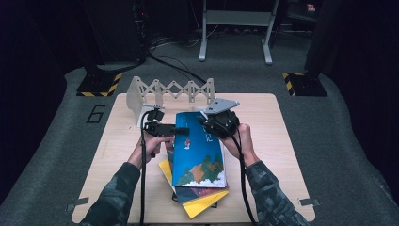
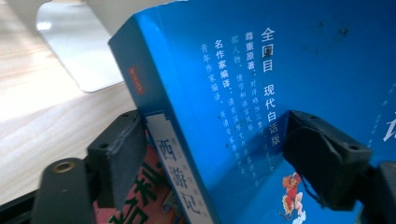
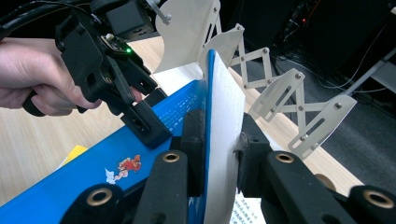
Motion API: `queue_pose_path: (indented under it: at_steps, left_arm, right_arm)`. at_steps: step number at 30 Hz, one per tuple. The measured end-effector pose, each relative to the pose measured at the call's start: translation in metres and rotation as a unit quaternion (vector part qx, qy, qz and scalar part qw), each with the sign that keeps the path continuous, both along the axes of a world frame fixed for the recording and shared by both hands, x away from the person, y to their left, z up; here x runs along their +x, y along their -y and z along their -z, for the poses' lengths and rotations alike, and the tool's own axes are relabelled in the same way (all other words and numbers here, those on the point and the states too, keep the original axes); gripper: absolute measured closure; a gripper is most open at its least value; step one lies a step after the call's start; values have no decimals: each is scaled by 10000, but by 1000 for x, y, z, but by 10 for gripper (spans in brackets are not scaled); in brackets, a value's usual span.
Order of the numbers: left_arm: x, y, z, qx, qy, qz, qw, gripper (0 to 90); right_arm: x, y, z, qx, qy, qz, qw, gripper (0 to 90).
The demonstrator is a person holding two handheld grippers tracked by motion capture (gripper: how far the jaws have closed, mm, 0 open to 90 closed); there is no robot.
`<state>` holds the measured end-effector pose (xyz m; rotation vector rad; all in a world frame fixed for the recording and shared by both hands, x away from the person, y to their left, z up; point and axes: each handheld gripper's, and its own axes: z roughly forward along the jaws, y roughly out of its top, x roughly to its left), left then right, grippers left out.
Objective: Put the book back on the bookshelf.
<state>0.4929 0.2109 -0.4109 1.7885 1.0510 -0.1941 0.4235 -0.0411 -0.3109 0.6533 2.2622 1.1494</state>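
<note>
A thick blue book (image 1: 200, 155) lies on top of a stack of books, its far end raised. My right gripper (image 1: 209, 123) is shut on the book's far edge; in the right gripper view its jaws (image 3: 219, 140) pinch the blue cover and white page block (image 3: 226, 102). My left gripper (image 1: 181, 132) comes in from the left at the spine. In the left gripper view its jaws (image 2: 219, 154) straddle the book (image 2: 224, 93), one pad against the spine's lower edge and one on the cover. The right gripper view shows the left gripper (image 3: 149, 128) pressing on the cover.
A white scissor-style expandable rack (image 1: 174, 89) stands at the table's far edge, just behind the book. Under the blue book lie a dark book and a yellow one (image 1: 202, 205), and a red cover (image 2: 140, 205) shows beneath. The light wooden table (image 1: 263, 122) has bare room to both sides.
</note>
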Motion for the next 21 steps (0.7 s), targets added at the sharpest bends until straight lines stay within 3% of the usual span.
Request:
queue_pose_path:
  at_steps: [5,9,17,21]
  left_arm:
    - [-1,-7,7,-72,-232,-330,9992,360]
    - [-3,-11,13,-162,-267,-454,9985,401]
    - [-8,-20,13,-213,-191,-426,9987,434]
    - [-10,-21,11,-186,-57,-387,9991,442]
  right_arm:
    - [4,-3,9,-8,-87,28,10000,766]
    - [9,-3,16,58,-216,45,9997,766]
    - [18,5,24,218,-489,127,9985,765]
    - [24,8,29,245,-614,257,9975,763]
